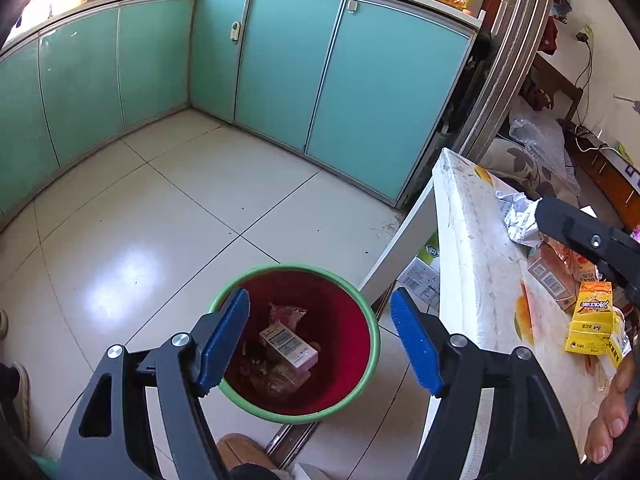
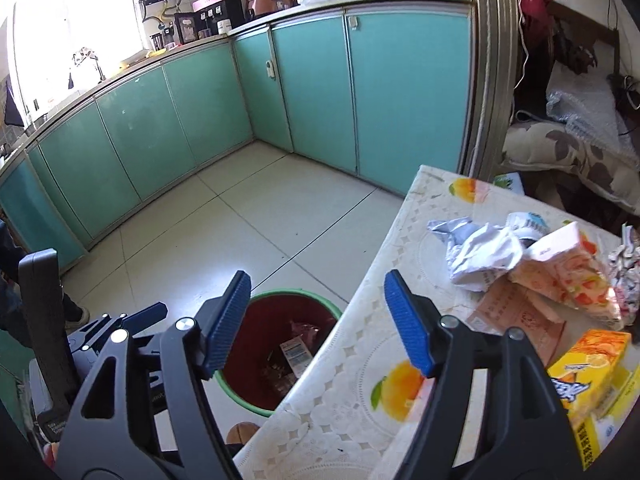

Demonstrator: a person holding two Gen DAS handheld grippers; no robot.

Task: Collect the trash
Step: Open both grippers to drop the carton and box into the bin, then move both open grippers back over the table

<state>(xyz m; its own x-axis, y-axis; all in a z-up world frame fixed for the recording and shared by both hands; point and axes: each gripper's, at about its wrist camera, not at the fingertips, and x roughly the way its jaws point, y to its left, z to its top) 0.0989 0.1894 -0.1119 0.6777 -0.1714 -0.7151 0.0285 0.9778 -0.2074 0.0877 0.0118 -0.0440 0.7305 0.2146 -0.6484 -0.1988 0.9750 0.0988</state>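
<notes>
- Blue pads of the left claw [image 1: 320,340] are spread wide with nothing between them, held above the red bin [image 1: 296,344]; a pink carton [image 1: 289,345] is seen already inside.
- Equally released and empty, the right claw [image 2: 318,320] is held over the surface [image 2: 360,344] edge.
- Crumpled wrappers [image 2: 480,256] and a yellow carton [image 2: 592,372] are left on the surface.
- Foil could be pinched poorly and dropped on the floor [image 1: 180,216] beside the bin.
- Neighbouring cartons could be knocked off.

At right, the table [image 2: 360,344] carries crumpled wrappers [image 2: 476,256], a pink carton [image 2: 568,276] and a yellow carton [image 2: 588,376]. Lower centre, the bin [image 1: 372,332] stands on the floor [image 1: 168,216].
</notes>
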